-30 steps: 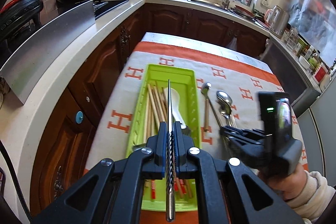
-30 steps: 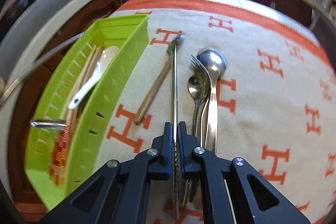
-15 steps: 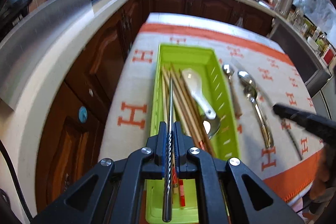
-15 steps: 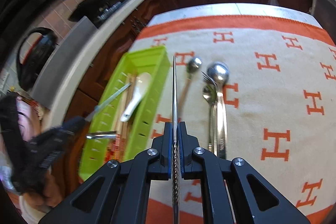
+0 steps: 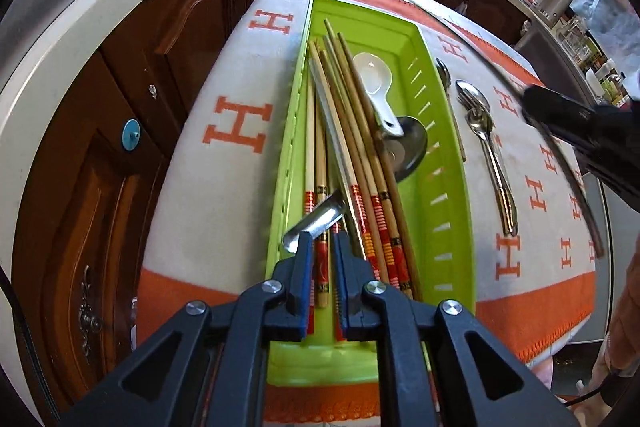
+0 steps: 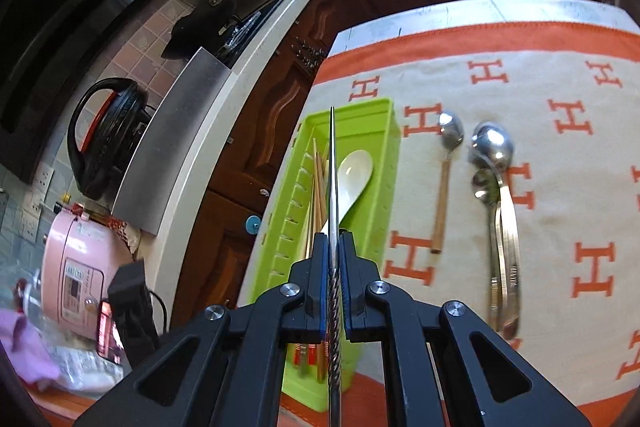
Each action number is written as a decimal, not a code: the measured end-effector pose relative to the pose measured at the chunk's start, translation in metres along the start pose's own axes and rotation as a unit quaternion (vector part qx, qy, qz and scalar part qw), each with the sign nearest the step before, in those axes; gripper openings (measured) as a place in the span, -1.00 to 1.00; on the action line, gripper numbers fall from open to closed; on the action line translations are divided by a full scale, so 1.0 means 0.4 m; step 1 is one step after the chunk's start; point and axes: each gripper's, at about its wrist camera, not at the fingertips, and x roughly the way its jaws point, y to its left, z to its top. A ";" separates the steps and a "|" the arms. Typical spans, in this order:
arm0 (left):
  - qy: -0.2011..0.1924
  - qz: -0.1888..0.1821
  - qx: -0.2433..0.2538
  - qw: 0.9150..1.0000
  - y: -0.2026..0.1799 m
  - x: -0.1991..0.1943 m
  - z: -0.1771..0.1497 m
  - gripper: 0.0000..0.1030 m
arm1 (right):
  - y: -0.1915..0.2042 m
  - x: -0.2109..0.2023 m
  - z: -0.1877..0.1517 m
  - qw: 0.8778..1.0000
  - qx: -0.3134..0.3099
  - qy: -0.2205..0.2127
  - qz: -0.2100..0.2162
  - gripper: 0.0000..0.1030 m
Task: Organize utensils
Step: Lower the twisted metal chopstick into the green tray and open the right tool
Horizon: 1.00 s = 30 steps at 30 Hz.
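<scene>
Steel chopstick (image 6: 333, 187) clamped in my right tongs (image 6: 332, 247); left tongs (image 5: 320, 247) opening over green plastic tray (image 5: 448, 211), nothing pinched.

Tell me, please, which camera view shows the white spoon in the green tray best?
The left wrist view: the white spoon lies bowl-up in the green tray, seen nearly whole, its handle end resting on a metal ladle. In the right wrist view the spoon is partly hidden behind the held metal chopstick.

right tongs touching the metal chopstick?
Touching. The right wrist view shows the right tongs shut on the metal chopstick, both pads pressed against its twisted shaft with no gap, above the green tray.
</scene>
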 end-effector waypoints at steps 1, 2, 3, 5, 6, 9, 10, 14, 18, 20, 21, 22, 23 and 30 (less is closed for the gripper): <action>-0.003 -0.003 -0.001 1.000 0.000 -0.007 -0.005 -0.75 | 0.002 0.010 0.002 1.000 0.005 0.002 -0.001 -0.91; -0.006 -0.005 -0.002 1.000 0.001 -0.014 -0.007 -0.69 | 0.006 0.020 0.004 1.000 0.011 0.003 -0.002 -0.91; -0.012 -0.008 -0.003 1.000 0.000 -0.027 -0.011 -0.57 | 0.010 0.031 0.006 1.000 0.017 0.004 -0.007 -0.91; -0.023 -0.007 -0.004 1.000 -0.002 -0.049 -0.010 -0.46 | 0.007 0.051 0.011 1.000 0.027 0.007 -0.012 -0.91; -0.032 -0.006 -0.004 0.999 -0.003 -0.065 -0.011 -0.41 | 0.009 0.062 0.012 0.999 0.034 0.010 -0.015 -0.91; -0.057 0.008 -0.008 0.998 0.003 -0.109 -0.009 -0.25 | 0.009 0.089 0.014 0.999 0.044 0.016 -0.023 -0.91; -0.063 0.012 -0.011 0.998 0.009 -0.118 -0.007 -0.22 | 0.010 0.096 0.014 0.999 0.044 0.017 -0.027 -0.91; -0.098 0.043 -0.034 0.994 0.043 -0.163 0.004 -0.18 | 0.016 0.126 0.007 0.998 0.049 0.027 -0.038 -0.90; -0.108 0.047 -0.049 0.992 0.069 -0.176 0.016 -0.18 | 0.028 0.172 -0.008 0.996 0.045 0.055 -0.049 -0.89; -0.106 0.046 -0.053 0.992 0.079 -0.171 0.016 -0.18 | 0.033 0.190 -0.018 0.995 0.041 0.070 -0.052 -0.88; -0.105 0.046 -0.054 0.992 0.083 -0.168 0.015 -0.18 | 0.036 0.199 -0.022 0.995 0.041 0.078 -0.052 -0.87; -0.103 0.046 -0.055 0.992 0.087 -0.166 0.014 -0.18 | 0.041 0.207 -0.027 0.994 0.039 0.083 -0.053 -0.83; -0.101 0.046 -0.056 0.992 0.090 -0.163 0.012 -0.18 | 0.046 0.212 -0.031 0.994 0.037 0.085 -0.053 -0.75; -0.099 0.045 -0.060 0.992 0.102 -0.155 0.010 -0.18 | 0.061 0.219 -0.041 0.994 0.029 0.089 -0.053 -0.58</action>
